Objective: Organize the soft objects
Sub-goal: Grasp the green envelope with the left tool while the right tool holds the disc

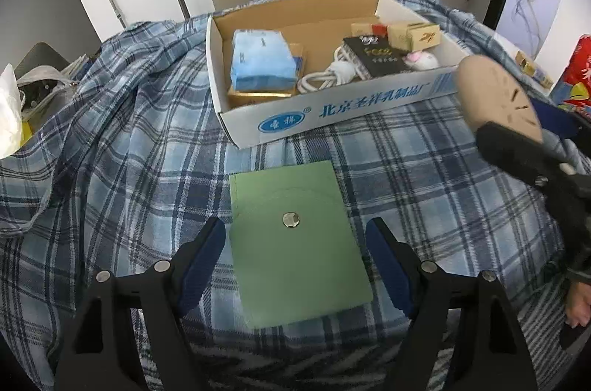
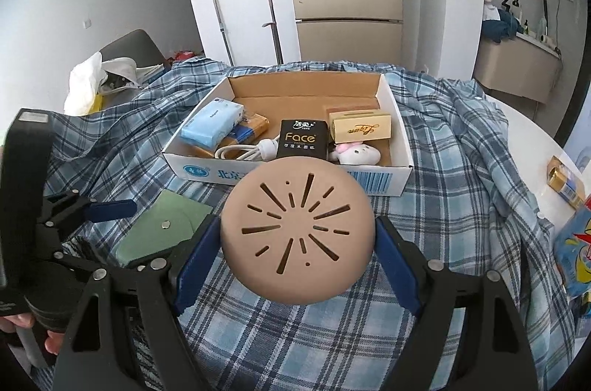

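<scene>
A flat green pouch with a metal snap lies on the plaid cloth. My left gripper is open, its fingers on either side of the pouch, not touching it. My right gripper is shut on a round tan soft bun with dark slits and holds it above the cloth, just in front of the cardboard box. The bun also shows at the right of the left wrist view. The pouch shows in the right wrist view, left of the bun.
The box holds a blue tissue pack, a white cable, a black Face tissue pack, tan small boxes and a pink-white plush. A colourful bag and a gold pack lie at the right.
</scene>
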`<state>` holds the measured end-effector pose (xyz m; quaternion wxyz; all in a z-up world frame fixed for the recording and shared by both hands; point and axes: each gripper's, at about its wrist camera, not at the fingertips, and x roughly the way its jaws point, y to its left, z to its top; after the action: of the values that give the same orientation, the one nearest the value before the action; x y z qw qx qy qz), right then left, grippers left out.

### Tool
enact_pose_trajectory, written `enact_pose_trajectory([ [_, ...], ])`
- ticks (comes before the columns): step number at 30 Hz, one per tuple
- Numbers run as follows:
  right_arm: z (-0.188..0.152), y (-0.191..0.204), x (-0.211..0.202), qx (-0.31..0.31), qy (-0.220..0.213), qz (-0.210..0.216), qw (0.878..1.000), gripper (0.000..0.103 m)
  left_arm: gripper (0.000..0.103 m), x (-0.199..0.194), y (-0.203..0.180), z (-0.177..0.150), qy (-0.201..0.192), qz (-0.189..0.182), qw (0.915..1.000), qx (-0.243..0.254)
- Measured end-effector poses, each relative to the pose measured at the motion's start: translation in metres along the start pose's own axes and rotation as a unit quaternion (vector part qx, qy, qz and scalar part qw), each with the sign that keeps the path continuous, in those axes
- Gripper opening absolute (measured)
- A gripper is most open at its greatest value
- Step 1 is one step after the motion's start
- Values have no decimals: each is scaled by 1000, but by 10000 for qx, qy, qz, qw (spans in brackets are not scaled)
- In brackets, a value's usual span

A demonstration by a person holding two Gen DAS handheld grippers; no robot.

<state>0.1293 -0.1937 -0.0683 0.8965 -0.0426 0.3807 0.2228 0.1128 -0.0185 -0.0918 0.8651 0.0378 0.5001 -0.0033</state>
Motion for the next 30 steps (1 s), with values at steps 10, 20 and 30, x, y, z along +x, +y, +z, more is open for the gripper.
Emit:
enact_pose_trajectory([
  [10, 1, 1, 2, -21, 69, -1, 10000, 81, 76, 7, -1, -1, 122, -113, 9999, 20],
  [20, 0, -1, 5, 28, 127, -5, 9999, 81, 75, -10, 15, -2, -316, -199, 9987, -338],
  [30, 1, -1, 4, 58, 113, -11, 9999, 81, 75, -29, 25, -6, -936, -573, 9927, -509],
])
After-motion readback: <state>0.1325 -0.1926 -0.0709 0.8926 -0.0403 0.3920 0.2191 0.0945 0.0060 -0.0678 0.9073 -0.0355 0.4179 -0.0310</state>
